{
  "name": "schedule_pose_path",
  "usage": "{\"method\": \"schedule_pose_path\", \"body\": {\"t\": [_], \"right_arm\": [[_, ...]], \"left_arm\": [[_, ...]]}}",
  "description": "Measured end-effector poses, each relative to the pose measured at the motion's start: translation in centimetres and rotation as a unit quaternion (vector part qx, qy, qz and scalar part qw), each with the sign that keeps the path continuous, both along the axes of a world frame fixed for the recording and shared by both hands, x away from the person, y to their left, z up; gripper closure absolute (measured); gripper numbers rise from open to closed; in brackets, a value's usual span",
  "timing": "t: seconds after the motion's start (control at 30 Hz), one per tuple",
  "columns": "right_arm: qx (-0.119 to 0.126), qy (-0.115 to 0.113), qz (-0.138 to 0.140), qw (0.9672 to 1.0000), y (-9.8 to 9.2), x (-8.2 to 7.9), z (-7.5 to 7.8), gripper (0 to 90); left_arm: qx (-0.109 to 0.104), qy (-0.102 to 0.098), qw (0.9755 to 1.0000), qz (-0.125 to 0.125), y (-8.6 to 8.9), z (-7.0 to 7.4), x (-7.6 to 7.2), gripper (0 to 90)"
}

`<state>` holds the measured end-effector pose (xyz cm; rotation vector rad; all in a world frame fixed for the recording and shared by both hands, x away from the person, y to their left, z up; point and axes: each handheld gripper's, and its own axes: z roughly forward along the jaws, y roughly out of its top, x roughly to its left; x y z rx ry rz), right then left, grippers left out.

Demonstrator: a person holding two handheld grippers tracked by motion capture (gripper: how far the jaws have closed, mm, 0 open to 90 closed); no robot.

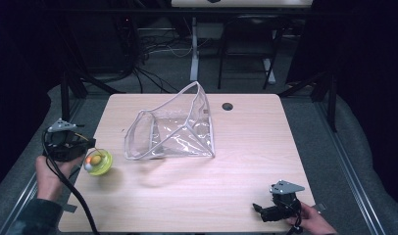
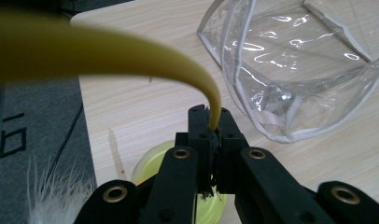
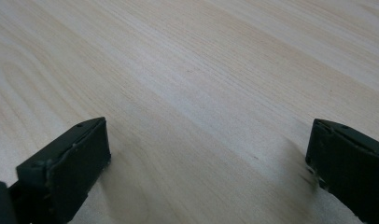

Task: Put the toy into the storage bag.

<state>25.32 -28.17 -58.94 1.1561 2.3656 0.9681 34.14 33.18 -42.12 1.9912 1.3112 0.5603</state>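
A round yellow-green toy (image 1: 99, 163) with an orange and a white ball inside hangs just above the table's left edge. My left gripper (image 1: 88, 155) is shut on it. In the left gripper view the closed jaws (image 2: 211, 116) pinch a thin yellow strip (image 2: 131, 60) that arcs up to the left, with the toy's disc (image 2: 148, 163) below. A clear plastic pouch (image 1: 172, 129) with white trim lies open at the table's middle, ahead of that gripper (image 2: 309, 60). My right gripper (image 1: 259, 209) rests near the front right edge, open (image 3: 206, 140), with bare wood between its fingers.
The wooden table (image 1: 246, 147) has a round cable hole (image 1: 227, 106) at the back. White feathers (image 2: 52, 196) show beside the left gripper. Grey floor lies past the table's left edge (image 2: 33, 130). Desk legs and cables stand beyond the far edge.
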Motion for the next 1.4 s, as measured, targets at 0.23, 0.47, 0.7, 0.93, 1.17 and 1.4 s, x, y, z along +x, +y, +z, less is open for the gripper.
{"method": "schedule_pose_path", "body": {"t": [0.23, 0.47, 0.7, 0.93, 1.17, 1.4], "right_arm": [[0.0, 0.0, 0.0, 1.0, 0.0, 0.0, 0.0, 0.0], [0.0, 0.0, 0.0, 1.0, 0.0, 0.0, 0.0, 0.0], [0.0, 0.0, 0.0, 1.0, 0.0, 0.0, 0.0, 0.0], [0.001, 0.0, -0.001, 1.0, 0.0, 0.0, 0.0, 0.0], [-0.002, 0.0, -0.001, 1.0, 0.0, 0.0, 0.0, 0.0], [0.0, 0.001, 0.0, 1.0, 0.0, 0.0, 0.0, 0.0]], "left_arm": [[0.007, 0.003, 1.0, -0.001, -0.2, 0.6, 0.9, 88.3], [0.01, 0.005, 0.9999, -0.003, -0.2, 1.1, 1.7, 88.3], [0.008, 0.006, 0.9999, -0.003, -0.3, 1.6, 2.6, 88.3], [0.013, 0.008, 0.9999, -0.004, -0.3, 2.4, 3.7, 88.3], [0.022, 0.007, 0.9997, 0.0, -0.5, 3.2, 4.8, 88.3], [0.036, 0.008, 0.9993, -0.002, -1.1, 4.0, 6.1, 88.3]]}}
